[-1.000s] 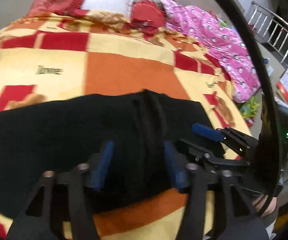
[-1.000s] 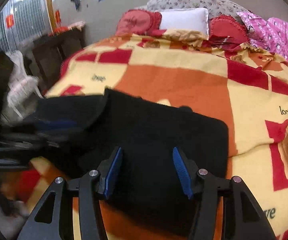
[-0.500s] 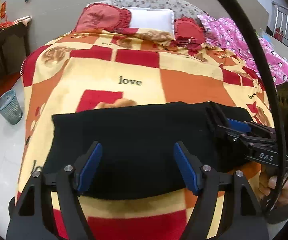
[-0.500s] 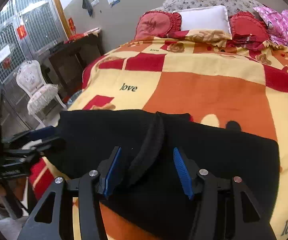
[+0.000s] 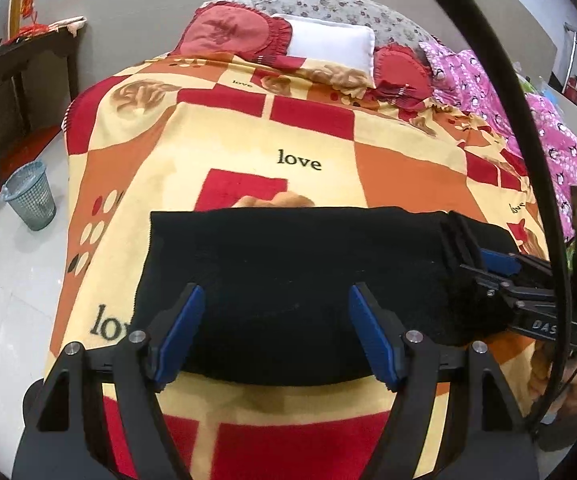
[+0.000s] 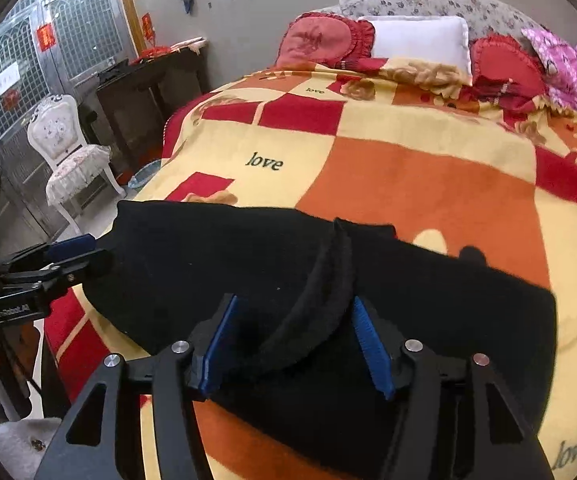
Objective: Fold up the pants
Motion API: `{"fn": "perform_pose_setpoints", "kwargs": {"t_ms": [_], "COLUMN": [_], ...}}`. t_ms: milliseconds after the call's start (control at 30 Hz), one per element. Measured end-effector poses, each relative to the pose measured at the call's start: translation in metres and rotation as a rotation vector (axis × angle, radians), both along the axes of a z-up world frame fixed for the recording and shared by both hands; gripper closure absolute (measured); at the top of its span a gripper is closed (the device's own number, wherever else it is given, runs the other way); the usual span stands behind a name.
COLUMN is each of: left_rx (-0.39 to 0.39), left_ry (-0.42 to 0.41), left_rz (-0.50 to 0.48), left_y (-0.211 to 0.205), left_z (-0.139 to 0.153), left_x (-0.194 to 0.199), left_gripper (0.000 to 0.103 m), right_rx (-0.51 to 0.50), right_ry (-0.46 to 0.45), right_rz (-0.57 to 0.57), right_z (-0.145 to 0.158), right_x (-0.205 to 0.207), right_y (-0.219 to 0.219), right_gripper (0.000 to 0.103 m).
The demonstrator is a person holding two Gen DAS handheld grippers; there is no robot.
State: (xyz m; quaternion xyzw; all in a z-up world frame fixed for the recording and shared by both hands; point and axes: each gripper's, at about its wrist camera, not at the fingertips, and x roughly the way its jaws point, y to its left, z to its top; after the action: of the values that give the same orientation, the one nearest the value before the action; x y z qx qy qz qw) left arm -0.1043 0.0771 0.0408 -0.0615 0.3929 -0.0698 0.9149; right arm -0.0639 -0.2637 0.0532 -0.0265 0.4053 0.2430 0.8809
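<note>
Black pants (image 5: 296, 264) lie folded in a wide band across the near part of the bed; they also show in the right wrist view (image 6: 224, 264). My left gripper (image 5: 274, 332) is open and empty over the pants' near edge. My right gripper (image 6: 292, 344) is open, with a raised fold of the pants (image 6: 320, 300) between its fingers, not pinched. In the left wrist view the right gripper (image 5: 500, 268) rests at the pants' right end. In the right wrist view the left gripper (image 6: 72, 252) sits at the pants' left end.
The bed carries a red, orange and yellow "love" blanket (image 5: 312, 144). Pillows (image 5: 328, 44) and a pink quilt (image 5: 536, 120) lie at its head and right side. A bin (image 5: 28, 196) stands on the floor at left. A white chair (image 6: 68, 148) and dark table (image 6: 148, 92) stand left.
Both grippers have pulled back and up from the pants. The left gripper has swung left, so the pants' left end came into view. The pants lie flatter and more spread out.
</note>
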Motion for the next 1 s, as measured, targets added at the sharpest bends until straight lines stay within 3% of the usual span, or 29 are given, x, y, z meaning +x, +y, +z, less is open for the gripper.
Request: {"fn": "perform_pose_setpoints", "kwargs": {"t_ms": [433,767,833,1000], "left_rx": [-0.023,-0.103,-0.098,-0.150], "left_ry": [0.011,0.023,0.023,0.026], "left_rz": [0.028,0.034,0.035,0.043], "left_y": [0.012,0.022,0.022,0.034], "left_z": [-0.004,-0.006,-0.006,-0.003], "left_x": [-0.002,0.001,0.002,-0.005], "left_gripper": [0.029,0.026,0.026,0.026], "right_rx": [0.017,-0.003,0.037,0.036], "right_ry": [-0.022,-0.030,-0.036,0.043], "right_rz": [0.040,0.043,0.027,0.025], "right_z": [0.013,0.013,0.018,-0.005], "right_x": [-0.004,-0.002,-0.001,0.017], "right_y": [0.016,0.016,0.008,0.004], "right_gripper": [0.036,0.033,0.031,0.027]}}
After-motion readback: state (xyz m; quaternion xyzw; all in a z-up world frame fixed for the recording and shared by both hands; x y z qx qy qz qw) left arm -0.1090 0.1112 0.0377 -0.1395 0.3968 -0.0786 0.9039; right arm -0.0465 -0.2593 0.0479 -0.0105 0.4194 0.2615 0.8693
